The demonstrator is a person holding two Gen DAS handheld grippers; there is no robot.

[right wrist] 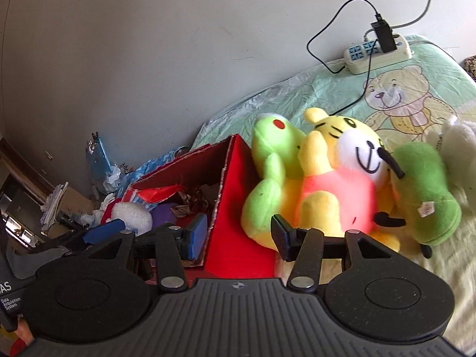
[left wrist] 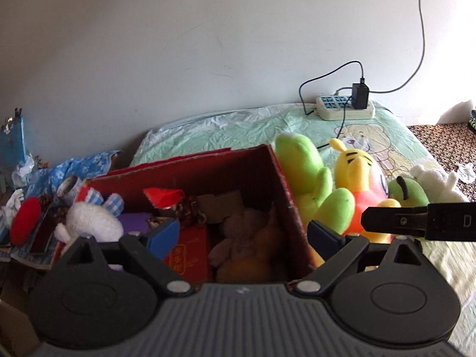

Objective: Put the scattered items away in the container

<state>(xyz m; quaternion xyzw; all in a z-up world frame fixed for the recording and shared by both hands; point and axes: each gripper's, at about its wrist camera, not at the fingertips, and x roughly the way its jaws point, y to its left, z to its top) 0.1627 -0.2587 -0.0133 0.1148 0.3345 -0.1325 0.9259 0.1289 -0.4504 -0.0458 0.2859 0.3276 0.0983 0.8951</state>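
Red box [left wrist: 190, 175], yellow plush [right wrist: 336, 184] beside, tools agape

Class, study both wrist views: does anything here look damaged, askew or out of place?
Yes. The red box has ragged, torn wall edges, and the plush toys lie heaped against its outer wall on the bed, not inside. A power strip also sits on the bed.

We see a red cardboard box [right wrist: 238, 232] beside a lime-green plush frog [right wrist: 273, 154], a yellow plush tiger [right wrist: 336, 184] with black stripes and a pink belly, and a white plush toy [left wrist: 440, 184], all on a mint-green bedsheet [right wrist: 431, 89] printed with yellow cartoon bears.
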